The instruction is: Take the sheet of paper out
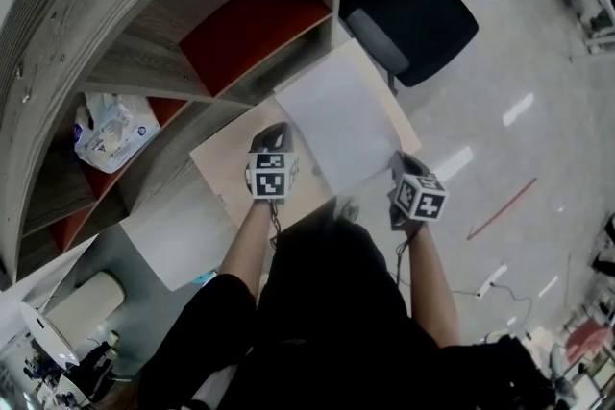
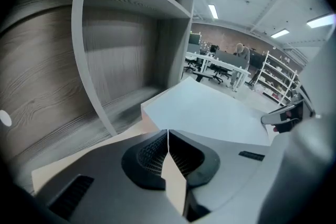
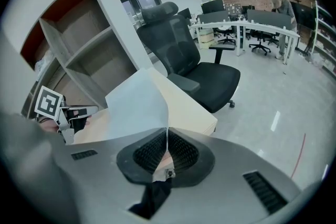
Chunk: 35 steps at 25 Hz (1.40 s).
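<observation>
A white sheet of paper [image 1: 336, 120] lies over a tan folder [image 1: 231, 158] held in front of the shelves. My left gripper [image 1: 274, 134] is shut on the folder's near edge; in the left gripper view its jaws [image 2: 168, 136] pinch the thin tan edge, with the white sheet [image 2: 210, 113] just beyond. My right gripper [image 1: 400, 160] is shut on the sheet's near right corner. In the right gripper view the jaws [image 3: 167, 134] clamp the white sheet [image 3: 137, 105], which bends up off the tan folder [image 3: 191, 110]. The left gripper's marker cube [image 3: 48, 104] shows at the left there.
A grey wooden shelf unit [image 1: 115, 43] with red panels [image 1: 255, 29] stands at the left; a plastic bag [image 1: 110, 132] lies in one compartment. A black office chair [image 1: 418, 14] stands just behind the folder. A thin red stick [image 1: 502, 208] lies on the grey floor.
</observation>
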Available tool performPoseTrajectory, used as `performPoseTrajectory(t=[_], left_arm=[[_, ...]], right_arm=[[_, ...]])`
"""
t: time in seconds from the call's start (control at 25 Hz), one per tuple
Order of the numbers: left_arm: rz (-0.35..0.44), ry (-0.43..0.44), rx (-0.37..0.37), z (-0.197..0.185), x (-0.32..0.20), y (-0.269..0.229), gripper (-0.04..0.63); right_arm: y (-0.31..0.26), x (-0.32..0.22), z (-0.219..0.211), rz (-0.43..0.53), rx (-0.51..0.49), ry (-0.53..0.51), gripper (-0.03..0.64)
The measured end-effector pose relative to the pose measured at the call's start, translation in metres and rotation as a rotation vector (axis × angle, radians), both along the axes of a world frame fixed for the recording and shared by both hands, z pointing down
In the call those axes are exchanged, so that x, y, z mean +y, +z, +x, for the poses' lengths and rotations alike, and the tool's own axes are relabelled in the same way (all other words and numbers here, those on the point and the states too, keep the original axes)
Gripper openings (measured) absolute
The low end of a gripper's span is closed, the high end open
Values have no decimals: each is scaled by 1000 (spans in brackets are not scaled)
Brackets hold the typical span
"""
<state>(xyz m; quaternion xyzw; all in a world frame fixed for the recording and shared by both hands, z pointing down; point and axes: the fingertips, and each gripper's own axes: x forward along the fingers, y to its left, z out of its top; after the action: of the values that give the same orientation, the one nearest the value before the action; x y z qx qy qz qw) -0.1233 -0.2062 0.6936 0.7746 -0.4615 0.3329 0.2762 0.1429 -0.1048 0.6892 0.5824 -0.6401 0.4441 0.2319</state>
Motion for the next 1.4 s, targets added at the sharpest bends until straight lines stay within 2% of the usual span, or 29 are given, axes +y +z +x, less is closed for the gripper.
performPoseTrajectory(t=[0.16, 0.4, 0.52, 0.6, 0.64, 0.84, 1.04, 1.4], left_arm=[[-13, -14, 18, -3, -11, 3, 46], [-51, -72, 105, -1, -22, 5, 51], [-89, -127, 241, 3, -28, 5, 140], [-112, -180, 346, 4, -34, 3, 157], [-119, -194, 374, 4, -36, 4, 166], [-142, -206, 406, 2, -42, 12, 190], [-146, -218, 468, 6, -47, 12, 192], [-164, -212, 489, 11, -56, 20, 192]], right_arm=[[0, -1, 0, -2, 17, -4, 26], [2, -1, -1, -11, 20, -9, 26], [2, -1, -2, -11, 17, -6, 26], [2, -1, -3, -13, 16, -3, 26], [2, -1, -3, -13, 15, -2, 26], [2, -2, -2, -18, 15, 6, 26], [2, -2, -3, -20, 24, 15, 26], [2, -2, -2, -25, 46, 26, 26]])
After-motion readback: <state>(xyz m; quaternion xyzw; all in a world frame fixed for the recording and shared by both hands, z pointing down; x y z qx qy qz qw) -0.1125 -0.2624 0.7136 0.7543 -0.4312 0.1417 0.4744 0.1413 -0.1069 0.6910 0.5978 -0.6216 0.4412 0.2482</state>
